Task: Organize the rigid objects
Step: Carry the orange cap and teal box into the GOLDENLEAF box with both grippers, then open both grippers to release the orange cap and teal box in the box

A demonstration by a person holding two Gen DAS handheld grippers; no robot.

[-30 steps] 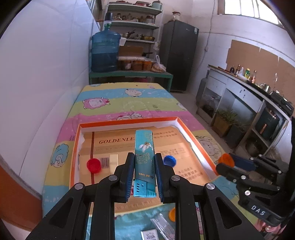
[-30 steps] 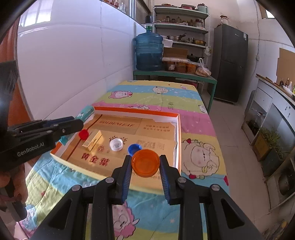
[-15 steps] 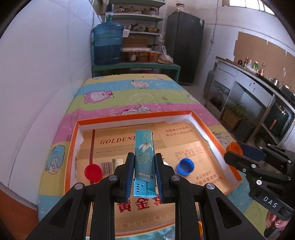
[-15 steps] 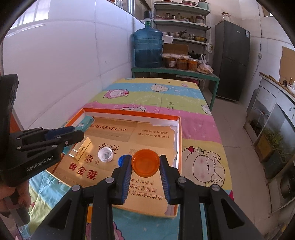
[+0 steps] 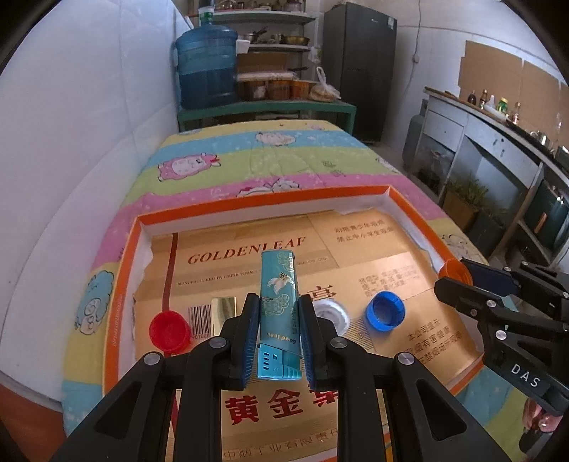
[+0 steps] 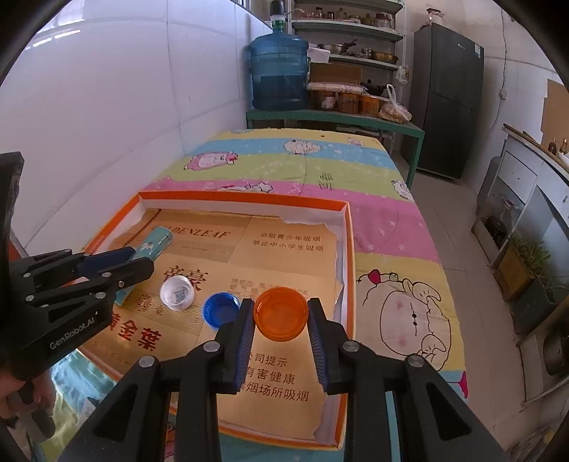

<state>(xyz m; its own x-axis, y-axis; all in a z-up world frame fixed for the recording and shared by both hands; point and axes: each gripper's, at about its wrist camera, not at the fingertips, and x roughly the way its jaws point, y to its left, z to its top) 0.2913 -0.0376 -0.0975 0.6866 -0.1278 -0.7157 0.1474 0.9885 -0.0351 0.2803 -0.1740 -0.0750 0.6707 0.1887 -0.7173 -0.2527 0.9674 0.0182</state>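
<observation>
I carry both things over the tray (image 5: 409, 209). My left gripper (image 5: 278, 339) clamps the lighter (image 5: 277, 302); my right gripper (image 6: 281, 332) clamps the orange cap (image 6: 281, 314). Next, I think, I must lower them and release beside the blue cap (image 6: 221, 310).

Both grippers tilt downward side by side. The left gripper (image 5: 278, 337) clamps a slim teal patterned lighter (image 5: 277, 305); the right gripper (image 6: 281, 332) pinches a round orange plastic cap (image 6: 281, 314).

Water jug (image 5: 206, 67), fridge (image 6: 448, 99), shelves (image 6: 348, 32) at back.
</observation>
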